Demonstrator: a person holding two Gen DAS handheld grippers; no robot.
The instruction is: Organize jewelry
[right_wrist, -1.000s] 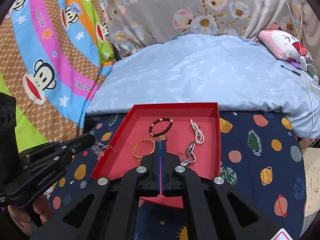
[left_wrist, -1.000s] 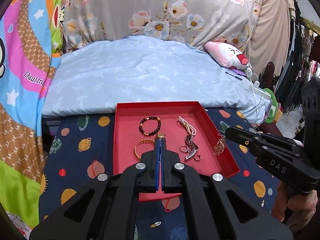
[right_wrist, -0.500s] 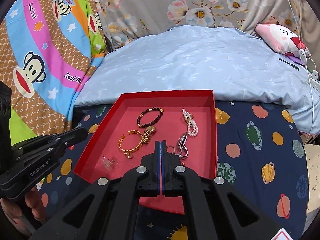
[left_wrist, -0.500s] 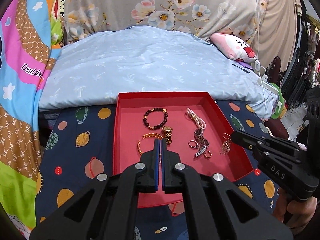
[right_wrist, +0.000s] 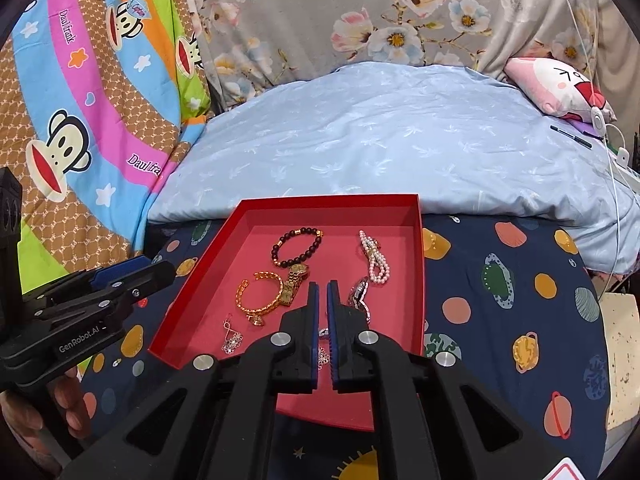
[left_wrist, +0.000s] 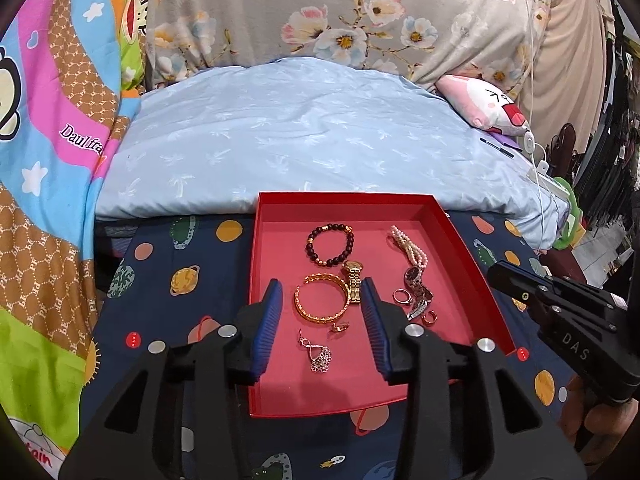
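A red tray sits on a navy planet-print cloth. In it lie a dark bead bracelet, a gold bangle, a gold watch, a pearl bracelet, a dark watch with rings and a silver pendant earring. My left gripper is open and empty above the tray's near half. My right gripper is slightly open; a small silver piece lies under its jaws, apart from the pads.
A light blue quilt rises right behind the tray. A monkey-print blanket hangs at the left. A pink plush pillow and cables lie at the far right. The planet cloth extends right of the tray.
My left gripper opened and the silver earring now lies in the tray. My right gripper opened a little and let its silver piece down into the tray.
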